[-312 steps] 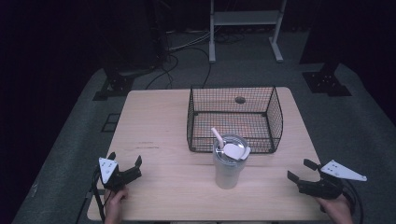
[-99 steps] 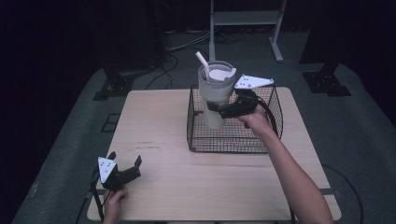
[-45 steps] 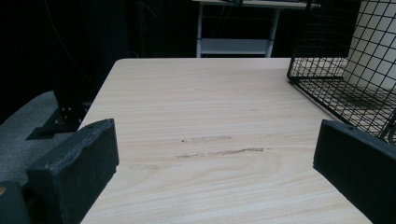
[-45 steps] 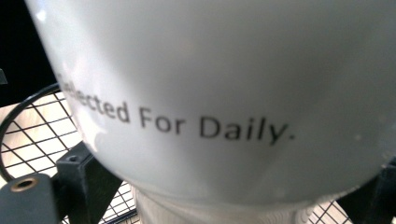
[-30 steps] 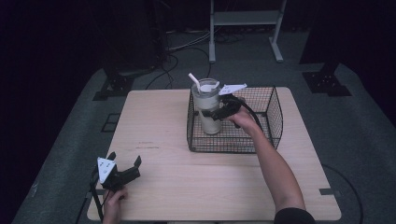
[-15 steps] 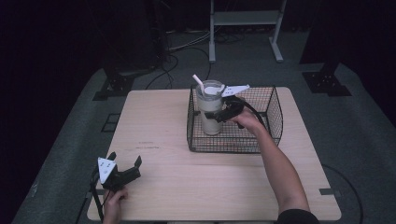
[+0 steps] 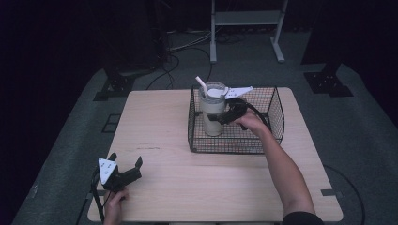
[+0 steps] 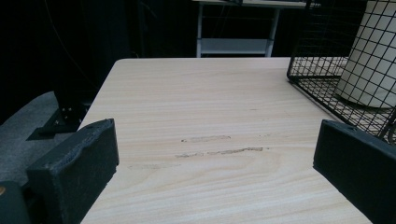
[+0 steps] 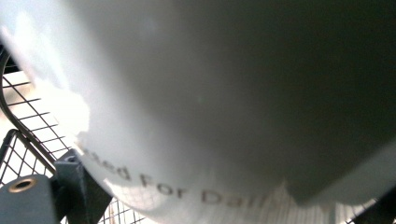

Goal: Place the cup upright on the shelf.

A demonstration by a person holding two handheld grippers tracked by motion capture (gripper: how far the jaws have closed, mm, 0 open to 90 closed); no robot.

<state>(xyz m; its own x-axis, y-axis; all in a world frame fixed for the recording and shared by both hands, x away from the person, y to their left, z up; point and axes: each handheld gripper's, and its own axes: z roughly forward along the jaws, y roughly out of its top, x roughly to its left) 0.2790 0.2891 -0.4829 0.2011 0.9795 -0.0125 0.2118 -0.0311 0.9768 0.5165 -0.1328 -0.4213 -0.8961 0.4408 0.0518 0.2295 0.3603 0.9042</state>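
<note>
A cream tumbler with a lid and a white straw stands upright in the left part of a black wire basket. My right gripper reaches in over the basket from the right and is shut on the tumbler's side. In the right gripper view the tumbler's wall presses close, with a jaw at the lower left. My left gripper rests open near the table's front left corner with nothing in it. The left gripper view has the tumbler behind the basket mesh.
The wooden table is bare between the left gripper and the basket. The basket's right half holds my right hand and forearm. Beyond the table are a dark floor, cables and a white metal stand.
Since 3.3 s ago the tumbler has come down from above the basket rim into its left part. Over the last half second it barely moved. The left gripper stayed still.
</note>
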